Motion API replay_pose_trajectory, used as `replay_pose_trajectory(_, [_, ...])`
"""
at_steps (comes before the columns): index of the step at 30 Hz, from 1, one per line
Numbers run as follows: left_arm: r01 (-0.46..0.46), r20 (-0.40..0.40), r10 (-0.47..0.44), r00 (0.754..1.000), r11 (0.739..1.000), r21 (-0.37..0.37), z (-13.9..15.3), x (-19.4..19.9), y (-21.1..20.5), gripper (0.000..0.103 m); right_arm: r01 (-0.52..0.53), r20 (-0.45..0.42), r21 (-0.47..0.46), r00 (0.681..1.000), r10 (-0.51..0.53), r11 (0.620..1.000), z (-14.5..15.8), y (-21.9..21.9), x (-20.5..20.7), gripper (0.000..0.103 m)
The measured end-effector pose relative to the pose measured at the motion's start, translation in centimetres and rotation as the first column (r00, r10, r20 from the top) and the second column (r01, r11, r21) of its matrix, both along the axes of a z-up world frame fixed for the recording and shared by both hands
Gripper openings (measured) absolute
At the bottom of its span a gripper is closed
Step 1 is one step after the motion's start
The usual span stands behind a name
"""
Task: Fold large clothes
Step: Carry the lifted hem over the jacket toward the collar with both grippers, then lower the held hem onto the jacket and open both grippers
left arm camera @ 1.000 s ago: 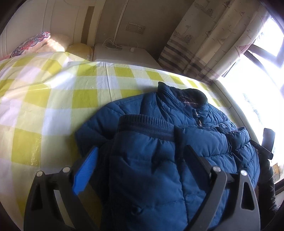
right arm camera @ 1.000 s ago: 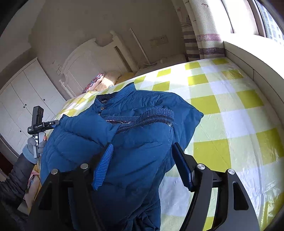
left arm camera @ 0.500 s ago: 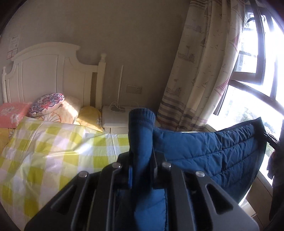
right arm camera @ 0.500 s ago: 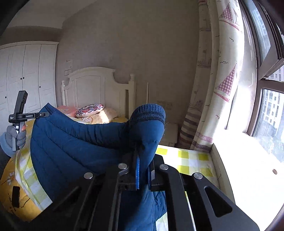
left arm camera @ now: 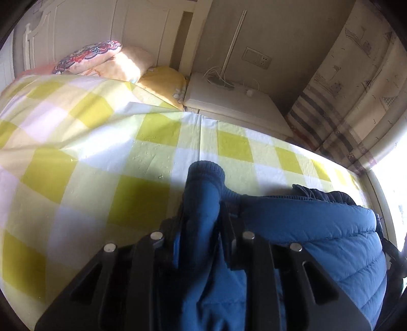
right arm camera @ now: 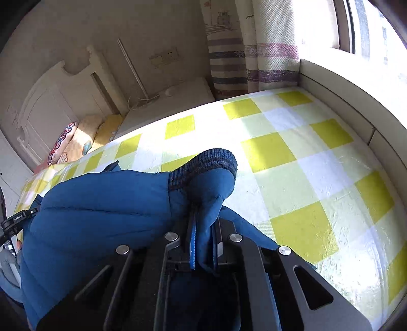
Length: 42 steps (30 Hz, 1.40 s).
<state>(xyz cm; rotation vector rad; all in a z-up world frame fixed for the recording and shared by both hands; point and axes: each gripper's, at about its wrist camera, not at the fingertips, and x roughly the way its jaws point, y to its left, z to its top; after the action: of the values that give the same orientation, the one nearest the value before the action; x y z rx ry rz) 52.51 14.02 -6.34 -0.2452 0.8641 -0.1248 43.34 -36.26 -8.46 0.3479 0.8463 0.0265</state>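
A blue quilted puffer jacket with dark ribbed hem is stretched between both grippers, low over the yellow-and-white checked bed sheet. My left gripper is shut on one bunched corner of the jacket, its ribbed edge sticking up past the fingers. My right gripper is shut on the other corner of the jacket, with the ribbed band curling over the tips. The jacket's lower part hangs out of sight below both cameras.
Pillows lie at the white headboard. A white nightstand with cables stands beside the bed. Curtains and a window ledge border the far side. Checked sheet lies bare ahead of the right gripper.
Both grippers closed on the jacket's corners and lifted it high off the bed. They have since tipped down and lowered it toward the sheet.
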Motion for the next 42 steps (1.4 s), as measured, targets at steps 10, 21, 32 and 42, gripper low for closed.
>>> replay_pose_trajectory(10, [-0.125,0.001,0.126,0.992,0.989,-0.077,-0.5,-1.1,2.4,0.046,-0.077,-0.009,-0.163,0.997,0.077,0.984,1.1,3.3,0.4,0.023])
replay_pose_trajectory(21, [-0.092,0.333,0.017,0.943,0.973,0.211,10.2,-6.4,-8.5,0.091,-0.163,0.159,-0.318,0.962,0.222,0.934,9.1,11.0,-1.2,0.038])
replay_pose_trajectory(32, [-0.033,0.137,-0.01,0.99,0.952,0.305,2.6,-2.2,-13.2,0.088,-0.194,0.177,-0.308,0.95,0.256,0.931,8.0,11.8,0.3,0.04])
replay_pose_trajectory(42, [0.135,0.042,-0.174,0.984,0.873,0.469,-0.8,-0.5,-18.5,0.098,-0.401,-0.065,-0.35,0.912,0.405,0.846,1.7,16.8,3.5,0.047])
